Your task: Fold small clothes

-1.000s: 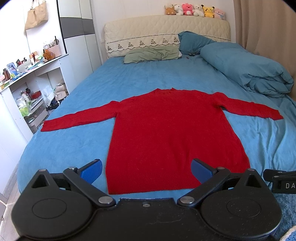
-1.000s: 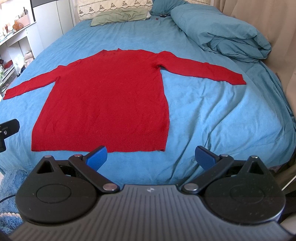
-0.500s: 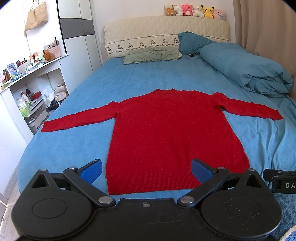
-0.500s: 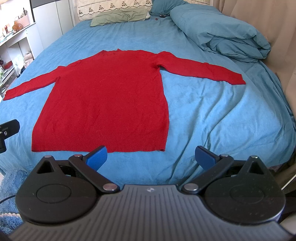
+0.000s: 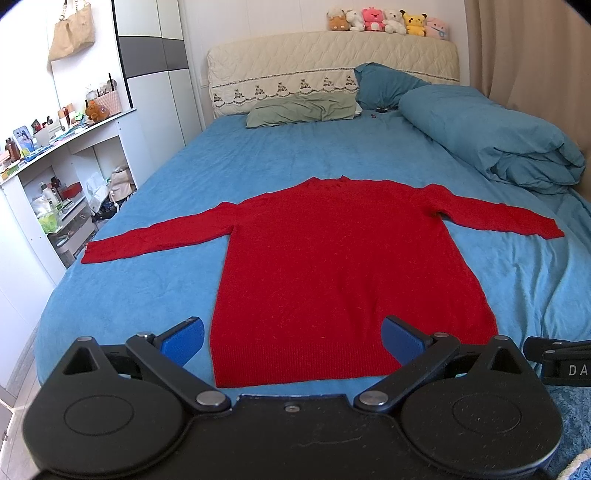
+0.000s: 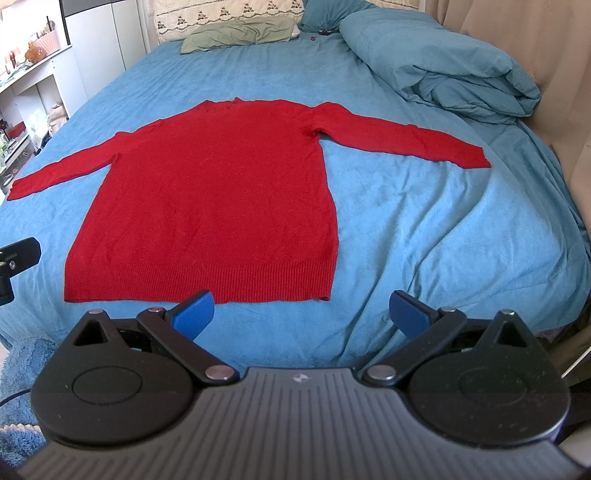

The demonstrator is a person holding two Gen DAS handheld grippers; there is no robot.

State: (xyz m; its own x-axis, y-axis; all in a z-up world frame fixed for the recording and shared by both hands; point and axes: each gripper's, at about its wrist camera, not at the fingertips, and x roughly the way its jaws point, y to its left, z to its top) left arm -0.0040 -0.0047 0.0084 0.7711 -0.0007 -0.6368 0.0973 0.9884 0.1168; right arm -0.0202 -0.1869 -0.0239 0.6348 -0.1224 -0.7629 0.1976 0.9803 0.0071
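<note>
One red sweater lies flat on the blue bed, sleeves spread, hem nearest the left gripper, whose jaws gape wide and empty. Right wrist view: the right gripper is likewise spread wide, empty, near the hem's right corner.

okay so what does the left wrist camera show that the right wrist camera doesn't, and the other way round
Only the left wrist view shows the stuffed toys on the headboard and the hanging bag. Only the right wrist view shows the sheet draping over the bed's right edge. Both show the red sweater spread flat, sleeves out, the rolled duvet, and an open hand-held gripper: left, right.
</note>
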